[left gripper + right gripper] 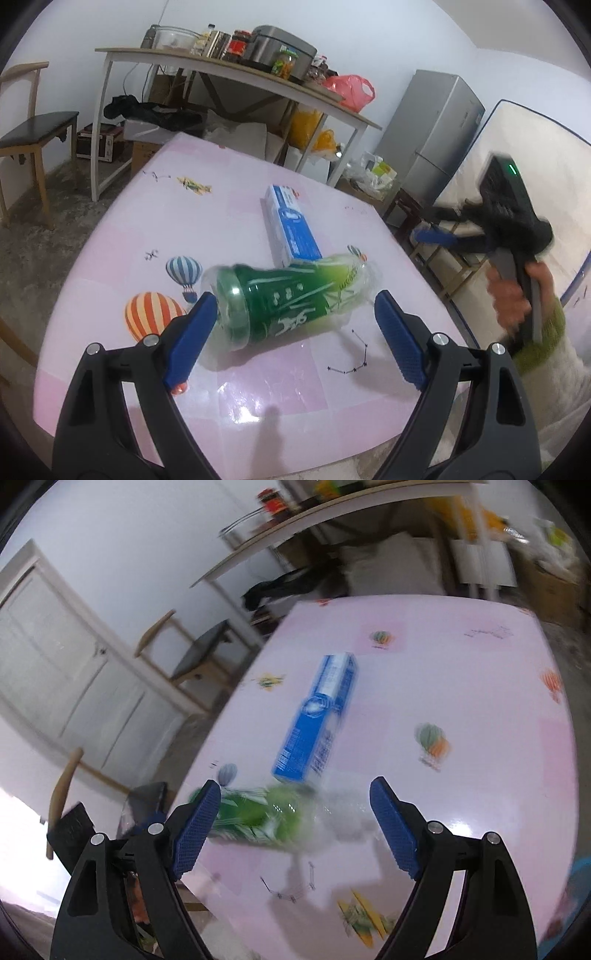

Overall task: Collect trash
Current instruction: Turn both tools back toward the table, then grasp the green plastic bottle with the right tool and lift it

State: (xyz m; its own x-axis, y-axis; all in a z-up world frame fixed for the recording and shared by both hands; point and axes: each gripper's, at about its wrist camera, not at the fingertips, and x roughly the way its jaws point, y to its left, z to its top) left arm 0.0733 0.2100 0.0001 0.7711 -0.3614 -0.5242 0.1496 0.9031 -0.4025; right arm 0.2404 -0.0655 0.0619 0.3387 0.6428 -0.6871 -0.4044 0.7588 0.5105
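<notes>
Blue fingers (192, 339) of the left gripper (291, 336) stand wide apart with nothing squeezed between them. Just past them a green plastic bottle (280, 306) lies on its side on the pink table (110, 258). It is see-through, with a green label and white marks, and its round bottom end sits close to the left finger. Whether that finger touches it is hard to tell. Behind the bottle lies a long blue and white box (291, 229), flat on the table, its near end right by the bottle.

From the right wrist view everything is smeared. The right gripper (295, 827) is spread wide too and grips nothing. The bottle's cap end is a pale blur.

Off the table's right side, a hand (509, 299) with a green cuff holds the right gripper up, tilted.
</notes>
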